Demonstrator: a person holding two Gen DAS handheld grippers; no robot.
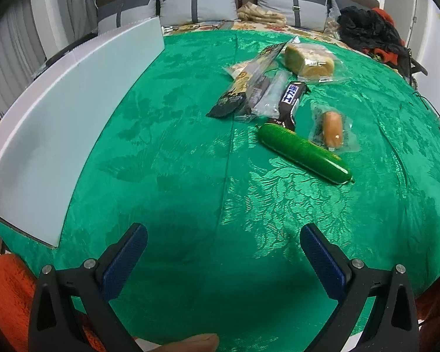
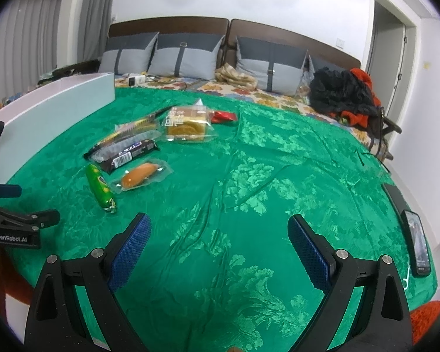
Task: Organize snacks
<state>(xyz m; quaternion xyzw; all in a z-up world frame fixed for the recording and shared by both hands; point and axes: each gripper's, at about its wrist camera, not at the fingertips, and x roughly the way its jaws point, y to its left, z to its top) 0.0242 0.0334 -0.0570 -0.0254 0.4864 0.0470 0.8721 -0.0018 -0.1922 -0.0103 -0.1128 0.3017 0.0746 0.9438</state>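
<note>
Both grippers spread wide, empty, hovering over green damask cloth [image 2: 249,176].

Left gripper [image 1: 223,259] and right gripper [image 2: 219,249] have bare cloth ahead. Snack cluster mid-table: green foil sausage-shaped tube [image 1: 303,151], clear-wrapped sausage [image 1: 333,129], dark barcode-labelled bar [image 2: 130,154], bagged bread [image 2: 187,126]. White box wall [image 1: 58,123] along left edge. "GenRobot.AI" reads on left tool.
</note>
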